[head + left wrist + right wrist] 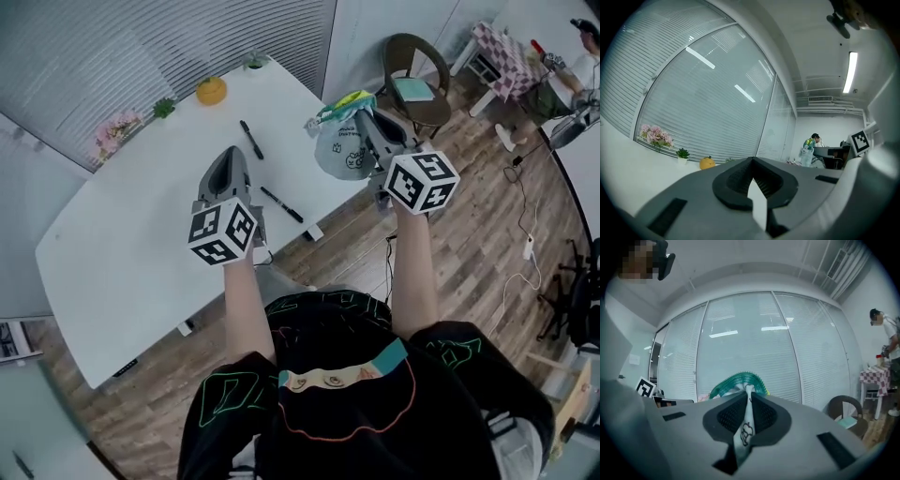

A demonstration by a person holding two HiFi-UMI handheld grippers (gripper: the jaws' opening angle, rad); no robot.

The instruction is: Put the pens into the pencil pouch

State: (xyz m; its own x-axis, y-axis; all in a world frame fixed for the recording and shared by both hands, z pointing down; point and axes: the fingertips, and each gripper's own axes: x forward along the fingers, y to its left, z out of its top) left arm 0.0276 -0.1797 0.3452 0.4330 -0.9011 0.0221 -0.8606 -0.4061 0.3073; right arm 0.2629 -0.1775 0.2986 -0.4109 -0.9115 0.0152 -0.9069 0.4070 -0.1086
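Observation:
Two black pens lie on the white table (141,234): one pen (250,139) further back, the other pen (281,204) near the front edge, just right of my left gripper. My left gripper (228,153) (751,161) hovers level above the table, shut and holding nothing. The pale pencil pouch (342,141) with its green zip edge and cartoon print hangs in the air off the table's right edge. My right gripper (362,116) (747,392) is shut on its fabric (744,430). The pouch (808,153) also shows small in the left gripper view.
An orange fruit ornament (211,90), a small green plant (164,108) and pink flowers (112,131) stand along the table's far edge by the blinds. A brown chair (417,80) and a checkered table (511,56) stand on the wooden floor to the right, with cables (525,234).

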